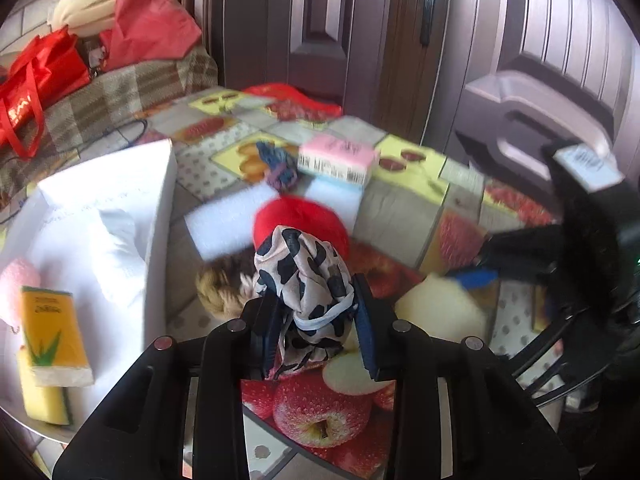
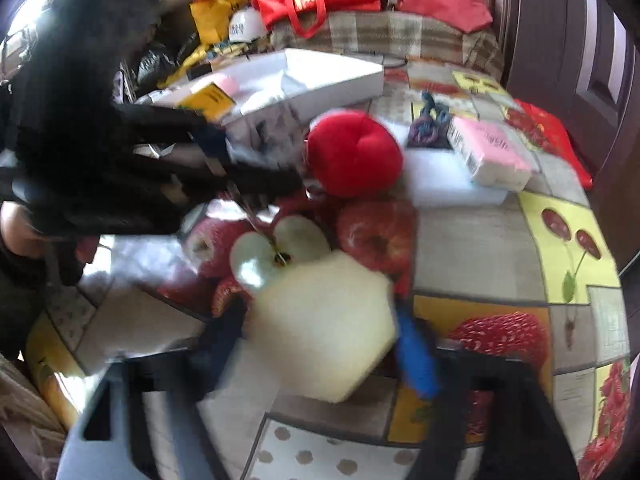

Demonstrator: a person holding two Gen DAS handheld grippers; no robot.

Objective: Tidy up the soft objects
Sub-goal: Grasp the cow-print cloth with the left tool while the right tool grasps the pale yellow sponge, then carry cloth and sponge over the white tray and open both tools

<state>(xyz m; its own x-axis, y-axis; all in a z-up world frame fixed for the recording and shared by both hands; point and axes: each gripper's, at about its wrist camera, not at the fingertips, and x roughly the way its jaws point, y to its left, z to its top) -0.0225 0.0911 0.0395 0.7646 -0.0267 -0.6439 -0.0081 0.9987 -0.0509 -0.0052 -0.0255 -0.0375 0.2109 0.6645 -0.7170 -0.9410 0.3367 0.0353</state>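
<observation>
My left gripper (image 1: 316, 320) is shut on a black-and-white spotted cloth (image 1: 304, 276) and holds it above the table, right of the white box (image 1: 160, 208). The box holds a yellow tissue pack (image 1: 52, 328), a yellow sponge (image 1: 40, 396) and a pink soft thing (image 1: 16, 284). My right gripper (image 2: 320, 328) is shut on a pale yellow hexagonal sponge (image 2: 324, 324); the view is blurred. A red plush ball (image 2: 354, 152), a pink tissue pack (image 2: 492, 152), a white foam sheet (image 1: 224, 224), a beige braid (image 1: 220, 288) and a blue knit piece (image 1: 280, 164) lie on the table.
The table has a fruit-print cloth (image 2: 560, 240). Red bags (image 1: 40, 76) and a checked blanket (image 1: 140, 88) lie behind it on the left. A dark door (image 1: 360, 32) stands behind. The left gripper's arm (image 2: 120, 168) crosses the right wrist view.
</observation>
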